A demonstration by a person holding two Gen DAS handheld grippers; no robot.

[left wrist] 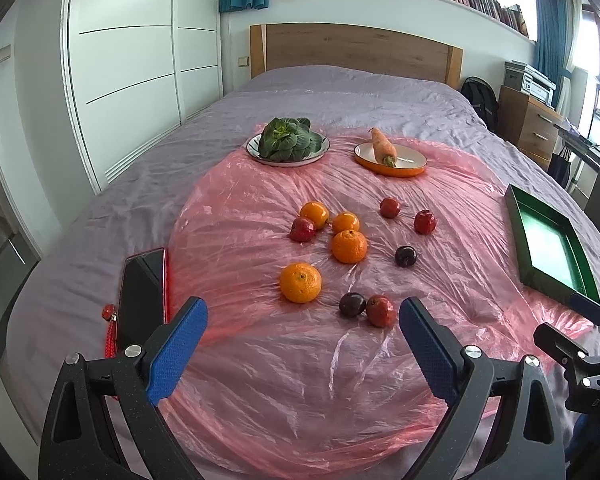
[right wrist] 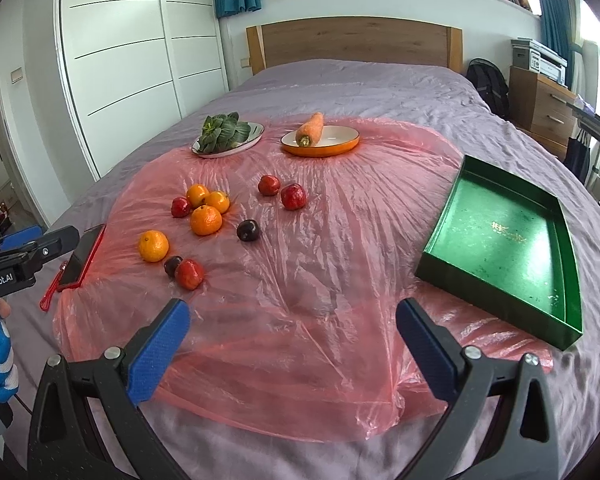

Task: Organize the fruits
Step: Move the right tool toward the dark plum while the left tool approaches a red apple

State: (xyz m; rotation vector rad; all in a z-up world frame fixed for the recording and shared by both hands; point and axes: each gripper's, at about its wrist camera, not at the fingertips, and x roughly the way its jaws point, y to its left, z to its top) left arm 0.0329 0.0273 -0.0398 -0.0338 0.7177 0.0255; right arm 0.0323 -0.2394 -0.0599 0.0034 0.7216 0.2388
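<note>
Fruit loose on the pink plastic sheet (right wrist: 300, 280) over the bed, nothing sorted yet.

I count four oranges (left wrist: 300, 282), four red fruits (left wrist: 380, 311) and two dark plums (left wrist: 351, 304) scattered mid-sheet; the green tray (right wrist: 499, 240) to the right sits empty. My left gripper (left wrist: 303, 334) and right gripper (right wrist: 293, 328) both hover with fingers spread, holding nothing. I judge the first pick is next: closing on the nearest orange, then carrying it to the tray.
</note>
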